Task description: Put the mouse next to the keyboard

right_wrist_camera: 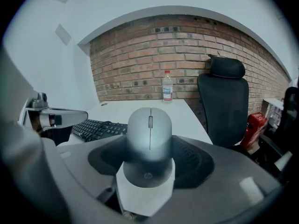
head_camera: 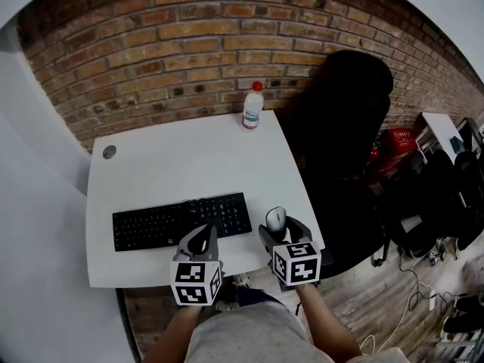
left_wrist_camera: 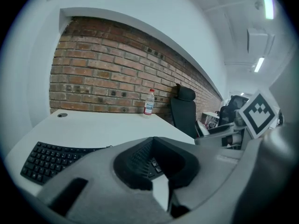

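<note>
Two forearms (head_camera: 176, 328) forward, right gripper (head_camera: 283, 225) clasping mouse (head_camera: 277, 217) beside keyboard (head_camera: 181, 221)

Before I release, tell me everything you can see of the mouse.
The mouse is a smooth silver-grey oval, plastic by the look, with a centre scroll wheel and a small logo at its rear; no cable shows. It seems to rest flat on the white desk near the front edge, just right of the black keyboard without touching it. The right gripper has its jaws against both its sides.
</note>
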Motion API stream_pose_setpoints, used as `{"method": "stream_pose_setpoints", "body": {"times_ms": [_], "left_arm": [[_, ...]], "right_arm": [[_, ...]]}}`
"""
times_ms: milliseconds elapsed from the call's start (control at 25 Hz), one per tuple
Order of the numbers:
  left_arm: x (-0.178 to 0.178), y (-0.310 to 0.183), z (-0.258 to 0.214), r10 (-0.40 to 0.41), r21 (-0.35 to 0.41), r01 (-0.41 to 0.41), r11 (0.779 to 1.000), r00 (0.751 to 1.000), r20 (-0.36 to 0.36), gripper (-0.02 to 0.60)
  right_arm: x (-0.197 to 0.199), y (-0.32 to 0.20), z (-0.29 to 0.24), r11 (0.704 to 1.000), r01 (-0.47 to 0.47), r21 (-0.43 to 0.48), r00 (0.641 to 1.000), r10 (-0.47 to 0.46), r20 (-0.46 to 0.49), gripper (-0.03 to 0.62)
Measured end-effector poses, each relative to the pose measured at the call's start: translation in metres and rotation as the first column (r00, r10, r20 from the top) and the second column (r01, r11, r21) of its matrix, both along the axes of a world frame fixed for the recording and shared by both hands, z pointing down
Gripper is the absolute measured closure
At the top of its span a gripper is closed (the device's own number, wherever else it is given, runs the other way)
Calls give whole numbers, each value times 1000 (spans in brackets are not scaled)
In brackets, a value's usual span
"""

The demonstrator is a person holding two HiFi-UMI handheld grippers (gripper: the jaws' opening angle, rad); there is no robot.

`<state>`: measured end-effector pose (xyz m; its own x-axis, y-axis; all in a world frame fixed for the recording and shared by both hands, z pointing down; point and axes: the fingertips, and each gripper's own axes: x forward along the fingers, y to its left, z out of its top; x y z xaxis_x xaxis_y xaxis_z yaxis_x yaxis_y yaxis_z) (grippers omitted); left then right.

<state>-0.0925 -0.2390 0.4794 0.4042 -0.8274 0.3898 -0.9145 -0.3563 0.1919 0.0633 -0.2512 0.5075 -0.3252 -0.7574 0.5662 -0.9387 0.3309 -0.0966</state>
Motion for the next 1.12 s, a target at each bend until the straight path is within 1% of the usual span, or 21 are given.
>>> {"method": "stream_pose_setpoints", "body": {"times_ms": [120, 560, 960, 1120], "left_arm": [[7, -14, 4, 5, -7, -5, 1000, 1000, 1, 586], [16, -48, 16, 9, -42, -9, 999, 1000, 11, 586], [5, -65, 24, -13, -59, 15, 998, 1000, 20, 586], [1, -70, 23, -19, -65, 20, 998, 1000, 21, 586]], "right_arm": [[7, -12, 14, 999, -8, -40, 1000, 7, -3, 295], [14, -47, 51, 988, -22, -155, 1000, 19, -23, 295], [19, -63, 79, 966, -58, -252, 995, 36, -90, 295], [20, -67, 85, 956, -80, -281, 993, 53, -102, 295]]}}
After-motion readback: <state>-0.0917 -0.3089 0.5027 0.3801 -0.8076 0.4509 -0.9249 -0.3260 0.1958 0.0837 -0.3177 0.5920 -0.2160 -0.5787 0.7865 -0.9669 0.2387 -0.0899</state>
